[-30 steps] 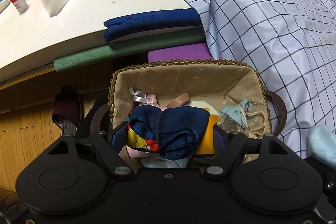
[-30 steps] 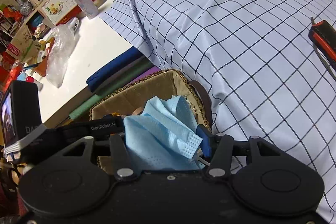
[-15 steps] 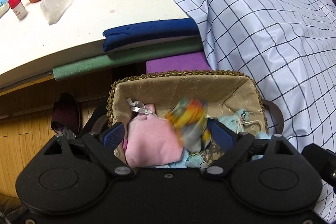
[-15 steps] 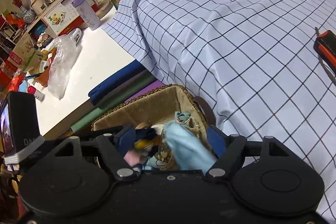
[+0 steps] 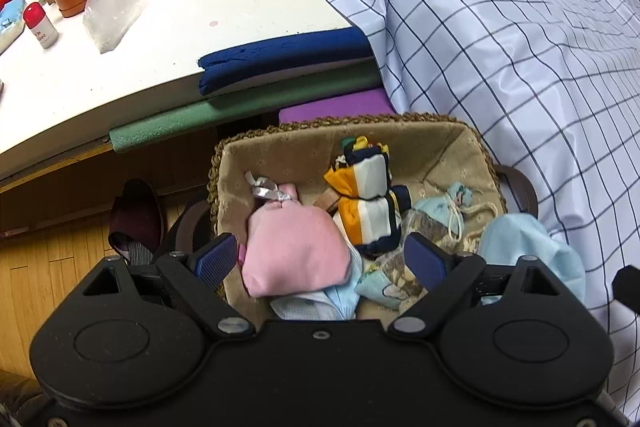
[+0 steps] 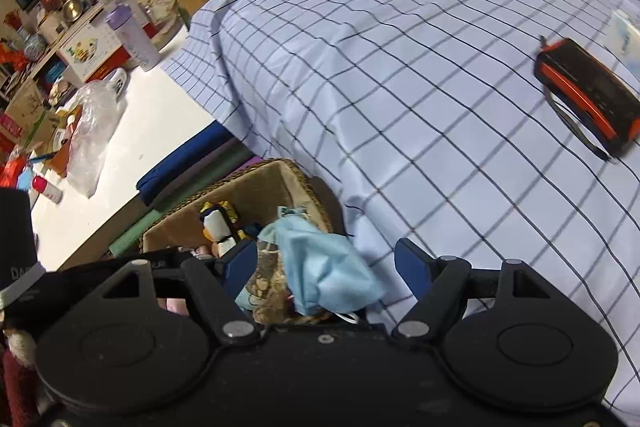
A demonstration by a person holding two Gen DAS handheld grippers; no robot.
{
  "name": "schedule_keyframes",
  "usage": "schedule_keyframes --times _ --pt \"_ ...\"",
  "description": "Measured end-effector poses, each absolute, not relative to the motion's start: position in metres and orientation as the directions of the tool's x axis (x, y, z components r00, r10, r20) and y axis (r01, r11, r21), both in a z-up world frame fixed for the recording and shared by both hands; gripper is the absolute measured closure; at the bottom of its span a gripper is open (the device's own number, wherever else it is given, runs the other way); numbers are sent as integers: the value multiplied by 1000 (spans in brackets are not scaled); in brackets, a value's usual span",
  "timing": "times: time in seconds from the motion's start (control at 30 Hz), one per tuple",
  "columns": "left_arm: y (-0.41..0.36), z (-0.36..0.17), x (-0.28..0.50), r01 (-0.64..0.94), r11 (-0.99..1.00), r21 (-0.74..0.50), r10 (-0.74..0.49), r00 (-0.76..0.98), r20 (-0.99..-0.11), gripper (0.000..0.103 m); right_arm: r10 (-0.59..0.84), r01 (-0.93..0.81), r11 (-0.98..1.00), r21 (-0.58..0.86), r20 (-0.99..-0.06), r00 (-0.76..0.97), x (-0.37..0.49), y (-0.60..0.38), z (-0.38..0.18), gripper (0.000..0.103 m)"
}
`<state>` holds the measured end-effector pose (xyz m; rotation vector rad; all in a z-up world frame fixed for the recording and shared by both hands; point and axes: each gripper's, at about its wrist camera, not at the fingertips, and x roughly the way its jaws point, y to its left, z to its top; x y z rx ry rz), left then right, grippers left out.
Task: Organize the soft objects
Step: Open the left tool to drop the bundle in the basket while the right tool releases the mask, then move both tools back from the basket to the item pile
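**Desk:** Where did things stand at the basket?

**Me:** Both my claws hung over the woven, fabric-lined basket [image 5: 452, 147] on the floor, beside the bed's blue-checked sheet [image 5: 500, 27]. My left claw [image 5: 326, 259] stood spread, its jaws having just opened, gripping nothing. Below it lay the pink drawstring pouch [image 5: 294, 255] and the rolled navy, orange and white scarf [image 5: 370, 203], both inside the basket. My right claw [image 6: 326, 267] had also just opened and was spread; the pale blue face mask [image 6: 324, 267] lay between its pads, touching neither.

**Desk:** What could have gone wrong?

**Me:** The mask sat at the basket's bed-side edge, heaped on other soft things. I judged it might slide over the rim, or its ear loop might catch my claw as I drew back and drag it out.

**Desk:** Did the two views differ?

**Me:** The left showed the basket's whole interior, with a small blue drawstring bag [image 5: 456, 203] and the white worktop [image 5: 200, 7] beyond. Only the right showed a black and orange case [image 6: 588, 99] on the bed.
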<state>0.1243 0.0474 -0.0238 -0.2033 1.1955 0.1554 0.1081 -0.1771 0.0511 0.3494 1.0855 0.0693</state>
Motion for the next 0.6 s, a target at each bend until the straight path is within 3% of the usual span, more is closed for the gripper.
schedule_keyframes --times 0.6 --pt "-19 1 95 -73 996 -55 -23 379 -925 15 -24 264 948 181 -783 622 44 -263 80 24"
